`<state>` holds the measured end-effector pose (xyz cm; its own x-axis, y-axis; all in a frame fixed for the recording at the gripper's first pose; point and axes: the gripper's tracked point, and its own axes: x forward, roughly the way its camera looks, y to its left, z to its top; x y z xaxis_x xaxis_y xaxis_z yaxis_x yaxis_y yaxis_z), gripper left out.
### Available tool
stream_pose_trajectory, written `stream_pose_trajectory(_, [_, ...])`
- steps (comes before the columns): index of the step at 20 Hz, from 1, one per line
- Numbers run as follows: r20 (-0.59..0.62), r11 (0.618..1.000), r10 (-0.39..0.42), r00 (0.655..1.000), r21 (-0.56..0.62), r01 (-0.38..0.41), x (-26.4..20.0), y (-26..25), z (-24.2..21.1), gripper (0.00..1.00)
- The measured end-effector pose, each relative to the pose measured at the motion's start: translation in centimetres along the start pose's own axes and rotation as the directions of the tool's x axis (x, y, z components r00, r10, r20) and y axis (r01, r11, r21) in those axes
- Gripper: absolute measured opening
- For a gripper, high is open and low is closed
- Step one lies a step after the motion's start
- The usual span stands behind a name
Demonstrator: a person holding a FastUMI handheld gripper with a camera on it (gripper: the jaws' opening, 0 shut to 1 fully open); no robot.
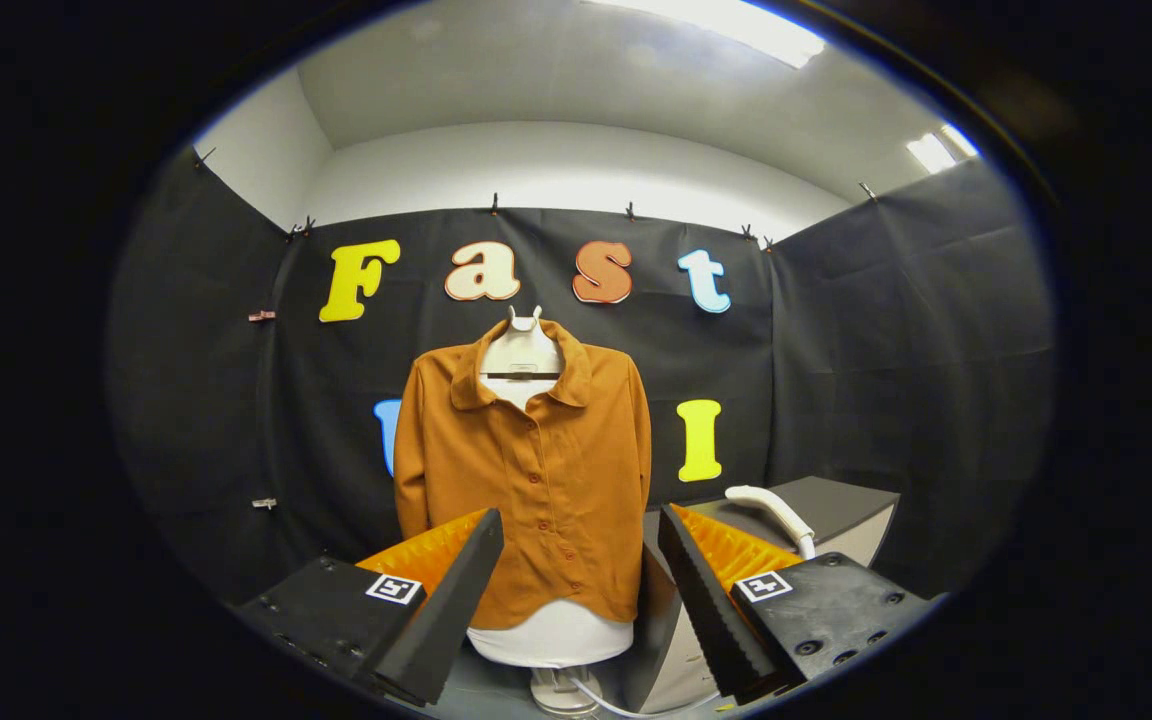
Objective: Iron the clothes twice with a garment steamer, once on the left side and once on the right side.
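Two tongs (576,600) fingers spread — shirt (526,470) beyond, steamer (771,512) rightward.

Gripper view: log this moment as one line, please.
gripper: open, holding nothing | shirt: hanging on form, beyond fingers | steamer handle: resting on grey box, right of shirt | ironing: not started

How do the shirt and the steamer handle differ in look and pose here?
The brown shirt hangs upright on a mannequin beyond the open gripper; the white steamer handle lies on a grey box to its right. The shirt is broad cloth, the handle slim and curved. Neither is gripped.
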<state>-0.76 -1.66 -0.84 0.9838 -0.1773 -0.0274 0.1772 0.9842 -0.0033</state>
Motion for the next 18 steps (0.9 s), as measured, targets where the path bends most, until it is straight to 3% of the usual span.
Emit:
stream_pose_trajectory(9, [-0.031,0.988,-0.151,0.988,-0.007,0.151,2.9,-7.7,-1.4,0.98])
stream_pose_trajectory(18, [-0.052,0.984,-0.177,0.983,-0.006,0.177,13.1,-18.1,-2.5,0.98])
